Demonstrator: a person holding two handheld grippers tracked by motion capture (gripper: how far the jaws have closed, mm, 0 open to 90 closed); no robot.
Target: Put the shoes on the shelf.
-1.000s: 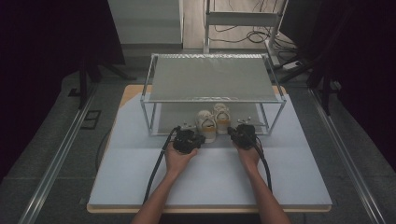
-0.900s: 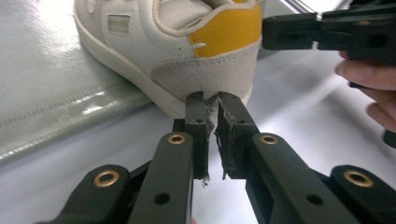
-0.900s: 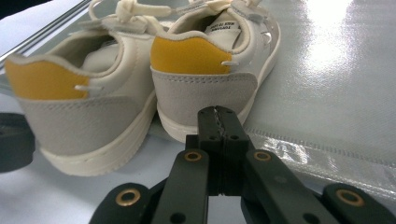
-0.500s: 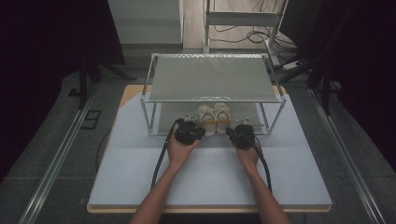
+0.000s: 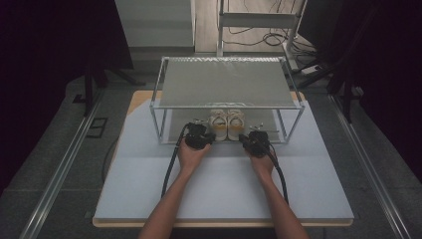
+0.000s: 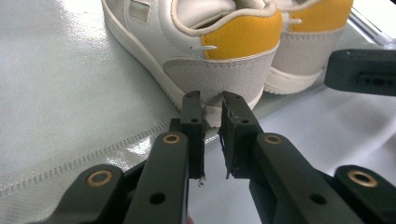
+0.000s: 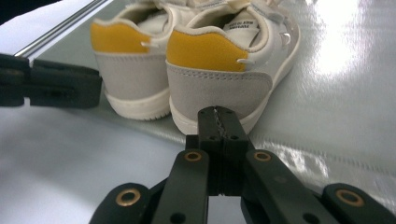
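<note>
A pair of small white sneakers with yellow heel patches (image 5: 227, 124) stands side by side on the lower level of a metal-framed rack (image 5: 164, 107) on the pale tabletop (image 5: 224, 189), heels toward the person. The left gripper (image 6: 211, 109) has its jaws almost together, just behind the left sneaker's heel. The right gripper (image 7: 218, 122) has its jaws pressed together, empty, just behind the right heel.

Each gripper, left (image 6: 212, 105) and right (image 7: 218, 116), is matte black with two flat jaws, brass-ringed pivot holes and small dark screws. Black cables trail back beside bare, sleeveless forearms.
</note>
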